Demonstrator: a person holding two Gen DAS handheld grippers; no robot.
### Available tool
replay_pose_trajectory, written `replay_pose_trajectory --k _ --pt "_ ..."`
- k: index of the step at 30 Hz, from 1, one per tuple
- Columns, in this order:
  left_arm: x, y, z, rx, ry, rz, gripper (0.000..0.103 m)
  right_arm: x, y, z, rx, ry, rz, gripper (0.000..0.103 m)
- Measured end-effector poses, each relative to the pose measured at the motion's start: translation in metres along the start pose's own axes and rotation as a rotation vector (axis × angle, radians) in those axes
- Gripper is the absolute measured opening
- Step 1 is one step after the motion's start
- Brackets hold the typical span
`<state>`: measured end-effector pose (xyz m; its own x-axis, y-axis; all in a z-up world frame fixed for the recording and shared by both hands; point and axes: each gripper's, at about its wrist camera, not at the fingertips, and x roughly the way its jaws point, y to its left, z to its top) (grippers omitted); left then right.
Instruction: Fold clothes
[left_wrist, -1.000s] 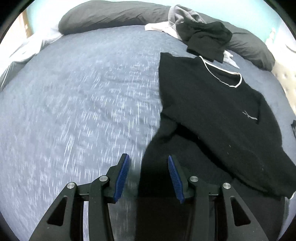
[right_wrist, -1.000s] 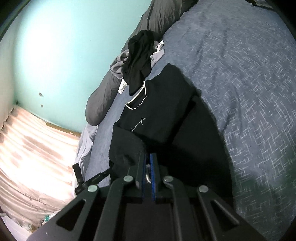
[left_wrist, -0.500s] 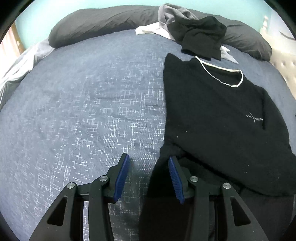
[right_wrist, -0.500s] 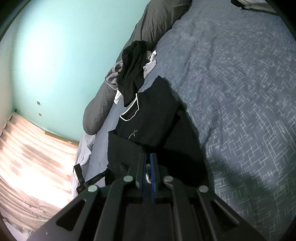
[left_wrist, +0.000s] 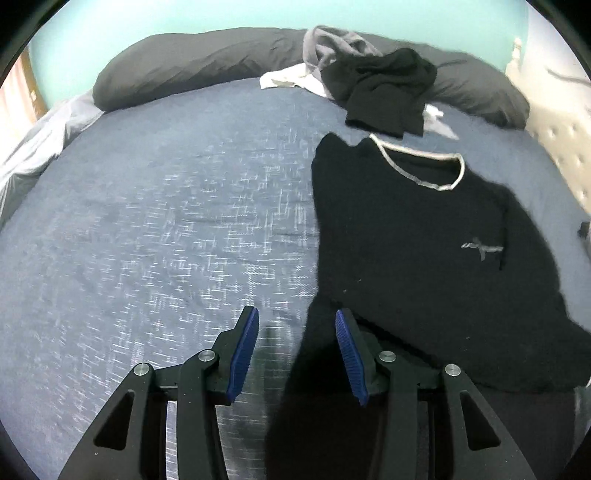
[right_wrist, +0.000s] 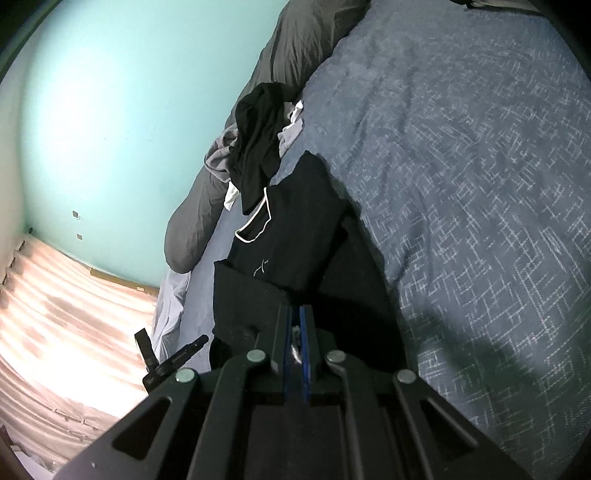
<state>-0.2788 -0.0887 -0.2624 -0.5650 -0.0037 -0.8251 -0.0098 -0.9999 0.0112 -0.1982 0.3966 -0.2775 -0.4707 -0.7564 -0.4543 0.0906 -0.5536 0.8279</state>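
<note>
The black sweater with a white neck trim (left_wrist: 413, 236) lies flat on the blue patterned bed cover (left_wrist: 166, 229). Its neck points at the long grey pillow (left_wrist: 199, 62) by the teal wall (right_wrist: 122, 92). The right gripper (right_wrist: 295, 328) pinches its edge. The left gripper (left_wrist: 295, 347) is spread wide, holding nothing.
</note>
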Motion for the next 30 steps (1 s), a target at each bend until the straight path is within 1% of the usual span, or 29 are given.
replay_pose_trajectory --k 2,5,8,15,16,17,18,19,22,24,26,30 --pt "0.005 -0.003 -0.001 0.035 0.013 0.007 0.047 0.000 0.001 0.000 -0.002 0.001 0.002 0.004" --pt "0.013 -0.011 -0.002 0.099 0.039 -0.007 0.047 -0.001 0.000 0.000 -0.001 0.000 0.004 0.004" --pt "0.018 -0.019 -0.001 0.143 0.039 0.001 0.047 -0.001 -0.002 0.000 0.004 0.002 0.001 0.004" --pt "0.036 -0.023 0.006 0.174 0.052 0.018 0.046 0.001 -0.001 0.000 -0.001 0.008 0.003 0.004" --pt "0.037 -0.023 0.007 0.174 0.054 0.009 0.044 0.001 -0.002 0.000 -0.002 0.011 0.002 0.004" --pt "0.037 -0.023 0.007 0.181 0.051 0.002 0.034 0.001 -0.001 0.000 -0.002 0.013 0.001 0.004" --pt "0.037 -0.023 0.007 0.188 0.048 -0.003 0.021 0.002 -0.001 -0.001 0.000 0.016 0.002 0.004" --pt "0.036 -0.024 0.008 0.195 0.044 0.002 0.018 0.003 -0.001 -0.001 0.001 0.020 0.004 0.004" --pt "0.032 -0.022 0.009 0.202 0.035 0.013 0.017 0.005 -0.001 -0.003 0.005 0.032 0.010 0.004" --pt "0.032 -0.017 0.010 0.192 0.038 0.020 0.013 0.006 0.002 -0.004 0.001 0.040 0.015 0.004" --pt "0.033 -0.011 0.011 0.182 0.041 0.028 0.011 0.007 0.005 -0.007 -0.004 0.050 0.017 0.004" --pt "0.034 0.000 0.013 0.162 0.047 0.042 0.010 0.015 0.009 -0.014 -0.014 0.079 0.007 0.004"
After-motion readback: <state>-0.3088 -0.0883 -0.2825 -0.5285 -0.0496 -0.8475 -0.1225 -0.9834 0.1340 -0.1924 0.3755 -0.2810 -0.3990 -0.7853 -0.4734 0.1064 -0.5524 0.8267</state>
